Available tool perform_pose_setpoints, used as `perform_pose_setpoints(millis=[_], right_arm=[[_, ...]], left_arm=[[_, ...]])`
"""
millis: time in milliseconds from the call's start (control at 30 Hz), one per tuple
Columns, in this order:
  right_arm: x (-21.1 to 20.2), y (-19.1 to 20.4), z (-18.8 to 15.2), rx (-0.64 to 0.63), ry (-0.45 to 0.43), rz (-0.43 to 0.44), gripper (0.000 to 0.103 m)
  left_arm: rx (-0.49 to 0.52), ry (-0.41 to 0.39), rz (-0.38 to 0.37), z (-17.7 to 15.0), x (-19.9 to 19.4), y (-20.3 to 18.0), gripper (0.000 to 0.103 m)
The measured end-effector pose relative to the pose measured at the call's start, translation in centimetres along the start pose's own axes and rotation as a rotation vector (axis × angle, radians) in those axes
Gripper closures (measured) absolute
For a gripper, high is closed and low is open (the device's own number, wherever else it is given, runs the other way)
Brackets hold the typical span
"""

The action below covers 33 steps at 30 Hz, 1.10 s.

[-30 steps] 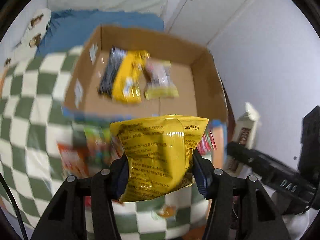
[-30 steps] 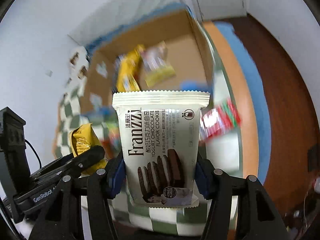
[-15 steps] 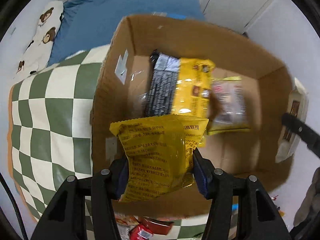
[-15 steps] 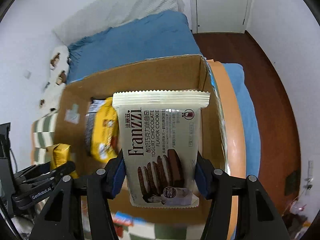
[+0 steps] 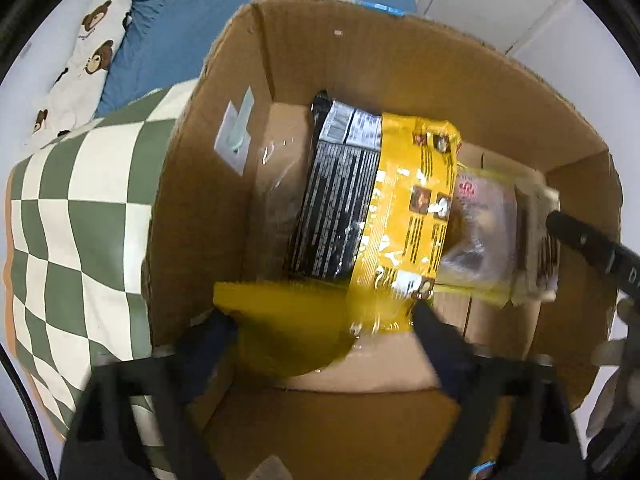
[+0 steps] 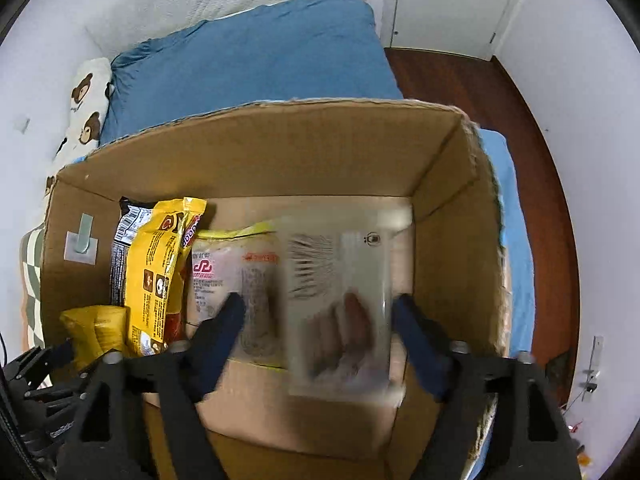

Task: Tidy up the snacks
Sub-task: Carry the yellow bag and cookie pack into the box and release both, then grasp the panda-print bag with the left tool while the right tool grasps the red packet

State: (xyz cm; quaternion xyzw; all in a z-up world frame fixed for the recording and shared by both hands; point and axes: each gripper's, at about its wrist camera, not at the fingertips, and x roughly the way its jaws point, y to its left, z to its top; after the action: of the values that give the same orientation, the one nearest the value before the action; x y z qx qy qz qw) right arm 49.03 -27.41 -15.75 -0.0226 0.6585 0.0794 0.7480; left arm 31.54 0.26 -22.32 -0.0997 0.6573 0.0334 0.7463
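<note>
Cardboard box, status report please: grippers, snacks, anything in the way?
Left gripper and right gripper opening over the cardboard box. Yellow bag and cookie pack released, blurred, dropping in. Nothing blocking.

You have bare floor in the cardboard box [image 6: 320, 152] on its right side and along the far wall. The black packet [image 5: 332, 200], long yellow bag [image 5: 412, 216] and clear packet [image 6: 224, 276] fill the left and middle.
</note>
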Motion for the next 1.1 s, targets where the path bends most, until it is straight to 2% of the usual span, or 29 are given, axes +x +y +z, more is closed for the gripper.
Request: perform_pose_setpoints(millis=[233,300,467,700,1100], right_arm=[[-0.8,-0.2,-1.1,0.012,-0.005,0.014,0.012],[-1.3,-0.3,-1.8,0.016,-0.012,0.024,0.012],[-3.8,-0.1,-4.7,0.001,-0.073,0.010,0.012],[-8.5,0.4,-10.3,-0.025,-0.173,0.003,0.012],[-17.6,0.7,-17.4,-0.010,-0.344,0.025,0.012]], left_arm=[[0.005,-0.039,-0.002,-0.6,-1.0,0.2,0.008],[0.010,-0.075,-0.003,-1.2,-2.1,-0.3,0.008],[0.045,-0.201,0.034,-3.2,-5.0,-1.2,0.008],[0.072,-0.361,0.040,-7.1,-9.9,-2.1,0.008],[0.098,-0.503,0.031,-13.8,-16.1,-2.6,0.008]])
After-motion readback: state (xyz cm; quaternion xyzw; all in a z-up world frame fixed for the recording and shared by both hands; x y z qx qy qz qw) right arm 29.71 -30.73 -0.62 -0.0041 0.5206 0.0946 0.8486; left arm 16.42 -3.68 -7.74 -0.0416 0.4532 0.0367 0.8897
